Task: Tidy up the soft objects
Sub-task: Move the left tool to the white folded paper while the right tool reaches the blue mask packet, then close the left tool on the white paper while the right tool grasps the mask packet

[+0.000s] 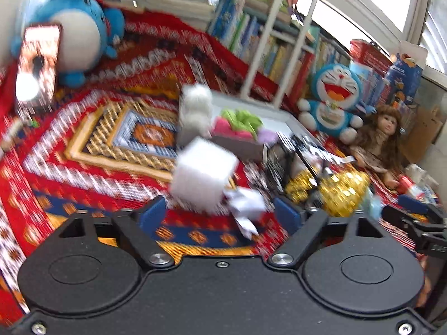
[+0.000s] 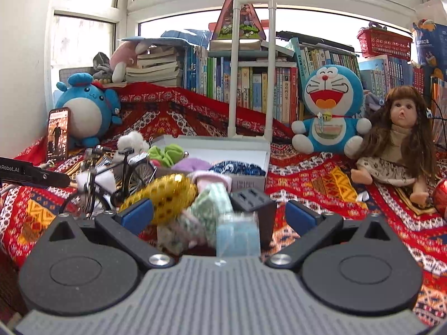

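Observation:
In the left wrist view my left gripper (image 1: 220, 213) is open over the red patterned blanket (image 1: 83, 167). A blurred white foam cube (image 1: 204, 173) lies just ahead of its blue pads, none touching it, with a crumpled white scrap (image 1: 245, 206) beside it. In the right wrist view my right gripper (image 2: 219, 215) is open too. A green checked cloth bundle (image 2: 212, 203) and a pale blue soft block (image 2: 237, 231) lie between its fingers, apart from the pads. Behind stands a white box (image 2: 251, 150) with green, purple and blue soft pieces inside.
A gold shiny ball (image 2: 167, 195) and a model bicycle (image 2: 117, 173) crowd the box's front left, and a black block (image 2: 254, 201) lies by the cloth. A Doraemon plush (image 2: 329, 111), a doll (image 2: 399, 139), a blue round plush (image 2: 83, 111) and a propped phone (image 2: 58, 134) ring the blanket. Books line the back.

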### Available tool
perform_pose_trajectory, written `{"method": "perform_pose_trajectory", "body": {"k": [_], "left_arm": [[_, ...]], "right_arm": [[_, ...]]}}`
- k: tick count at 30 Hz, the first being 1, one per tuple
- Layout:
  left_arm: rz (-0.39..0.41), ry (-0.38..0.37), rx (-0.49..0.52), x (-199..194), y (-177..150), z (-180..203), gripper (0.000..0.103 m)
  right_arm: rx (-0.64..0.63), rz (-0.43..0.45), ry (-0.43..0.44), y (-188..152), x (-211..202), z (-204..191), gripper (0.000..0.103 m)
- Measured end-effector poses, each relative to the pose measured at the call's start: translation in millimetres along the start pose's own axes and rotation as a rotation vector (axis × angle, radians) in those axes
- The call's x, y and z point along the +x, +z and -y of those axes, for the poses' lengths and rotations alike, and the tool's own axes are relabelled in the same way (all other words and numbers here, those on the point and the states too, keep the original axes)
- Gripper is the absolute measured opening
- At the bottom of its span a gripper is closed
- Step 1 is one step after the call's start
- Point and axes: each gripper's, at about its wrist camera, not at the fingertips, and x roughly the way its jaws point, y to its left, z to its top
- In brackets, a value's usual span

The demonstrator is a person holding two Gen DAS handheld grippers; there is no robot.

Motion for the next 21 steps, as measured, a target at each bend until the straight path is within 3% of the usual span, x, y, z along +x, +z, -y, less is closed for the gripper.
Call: {"method": "perform_pose_trajectory", "body": {"k": [6,11,21], "left_arm": [[-0.076,-0.074,-0.042,10,-10,3,0.046],[-0.101,-0.106,-0.129,20,-10,-4,0.031],[-0.117,-0.079,-0.161,36,-8,-9,0.023]], "right_arm": [[0.021,0.002,0.017,-18,-8,0,0.101],[-0.013,-0.004,0.015,-27,-11,-7,0.099],[-0.025,-0.019,0.020,-31,-6,-10,0.098]]}}
